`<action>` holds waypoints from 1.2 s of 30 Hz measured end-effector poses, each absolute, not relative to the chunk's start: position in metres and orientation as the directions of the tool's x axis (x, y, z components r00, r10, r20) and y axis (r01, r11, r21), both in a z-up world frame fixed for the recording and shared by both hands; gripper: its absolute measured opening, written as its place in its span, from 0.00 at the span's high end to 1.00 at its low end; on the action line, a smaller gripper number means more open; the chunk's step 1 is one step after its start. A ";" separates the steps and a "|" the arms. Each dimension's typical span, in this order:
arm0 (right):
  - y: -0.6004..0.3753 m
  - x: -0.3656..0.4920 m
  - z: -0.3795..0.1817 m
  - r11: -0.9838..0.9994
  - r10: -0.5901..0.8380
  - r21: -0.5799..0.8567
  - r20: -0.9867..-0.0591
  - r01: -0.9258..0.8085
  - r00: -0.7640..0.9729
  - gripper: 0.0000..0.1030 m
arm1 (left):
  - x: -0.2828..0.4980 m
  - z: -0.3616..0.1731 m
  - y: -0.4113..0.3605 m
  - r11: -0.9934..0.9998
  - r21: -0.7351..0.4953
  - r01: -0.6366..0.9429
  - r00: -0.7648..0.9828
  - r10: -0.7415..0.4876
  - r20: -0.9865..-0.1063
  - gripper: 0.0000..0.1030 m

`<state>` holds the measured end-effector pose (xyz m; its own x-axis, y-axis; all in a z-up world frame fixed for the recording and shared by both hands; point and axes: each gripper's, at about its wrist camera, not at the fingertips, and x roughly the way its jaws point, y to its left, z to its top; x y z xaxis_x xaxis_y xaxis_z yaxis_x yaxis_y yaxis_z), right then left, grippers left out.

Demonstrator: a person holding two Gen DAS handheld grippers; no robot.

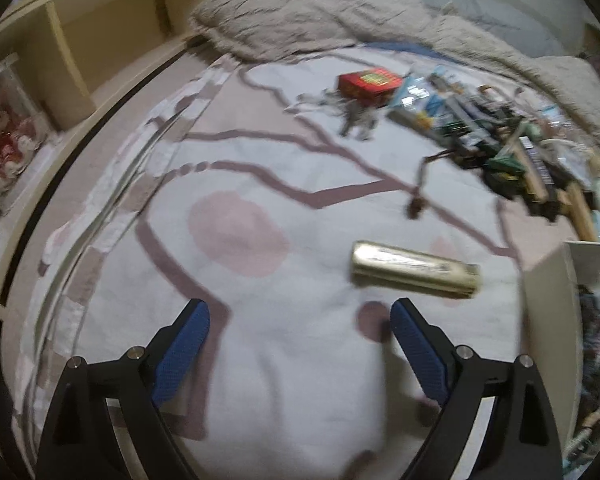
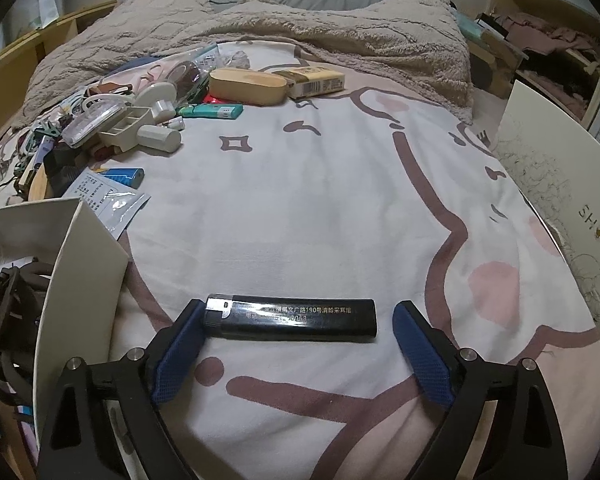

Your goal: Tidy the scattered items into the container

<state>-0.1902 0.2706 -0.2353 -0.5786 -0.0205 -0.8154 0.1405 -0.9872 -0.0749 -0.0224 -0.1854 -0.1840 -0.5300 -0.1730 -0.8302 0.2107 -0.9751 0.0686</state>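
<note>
Two sets of tongs stand wide open over the bed, and neither holds anything. Your right tongs [image 2: 300, 320] straddle a black lighter [image 2: 291, 317] that lies crosswise on the printed sheet [image 2: 320, 200]; its metal cap end touches or nearly touches the left blue pad [image 2: 180, 354], while the right pad stands clear of the other end. Your left tongs [image 1: 300, 320] hover above bare sheet, with a gold lighter [image 1: 416, 270] lying just beyond the right fingertip.

Expect both lighters to be light, rigid and smooth-sided, so they are likely to slide or pivot under an uneven squeeze. Grip the black lighter across its narrow body near the middle, not end to end; this calls for turning the tongs. The soft bedding will give under downward pressure.

The white container [image 2: 86, 276] stands at the left of the right view, already holding dark items. Further clutter [image 2: 120, 120] lies near the beige blanket [image 2: 340, 28].
</note>
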 end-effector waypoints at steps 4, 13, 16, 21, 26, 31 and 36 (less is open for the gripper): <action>0.270 -0.190 -0.235 -0.987 -0.020 -0.075 -0.816 0.141 -0.578 0.14 | -0.024 -0.177 -0.164 -0.989 0.074 0.130 -0.584 -0.137 -0.801 0.10; 0.266 -0.185 -0.233 -0.987 -0.046 -0.052 -0.818 0.154 -0.573 0.21 | -0.041 -0.191 -0.131 -0.992 0.128 -0.009 -0.584 -0.099 -0.805 0.10; 0.267 -0.185 -0.232 -0.988 -0.053 -0.040 -0.819 0.150 -0.571 0.21 | -0.046 -0.196 -0.129 -0.992 0.126 -0.020 -0.571 -0.092 -0.816 0.10; 0.267 -0.184 -0.231 -0.989 -0.062 -0.025 -0.819 0.144 -0.570 0.21 | -0.051 -0.198 -0.133 -0.996 0.087 0.000 -0.565 -0.072 -0.822 0.10; 0.269 -0.184 -0.228 -0.990 -0.087 0.007 -0.818 0.142 -0.568 0.21 | -0.050 -0.196 -0.129 -0.996 0.083 -0.014 -0.571 -0.060 -0.819 0.19; 0.272 -0.183 -0.225 -0.990 -0.106 0.032 -0.815 0.138 -0.569 0.21 | -0.047 -0.193 -0.125 -0.994 0.107 -0.025 -0.591 -0.072 -0.803 0.19; 0.275 -0.181 -0.219 -0.991 -0.115 0.055 -0.803 0.119 -0.584 0.21 | -0.042 -0.182 -0.129 -0.996 0.085 0.006 -0.627 -0.070 -0.776 0.19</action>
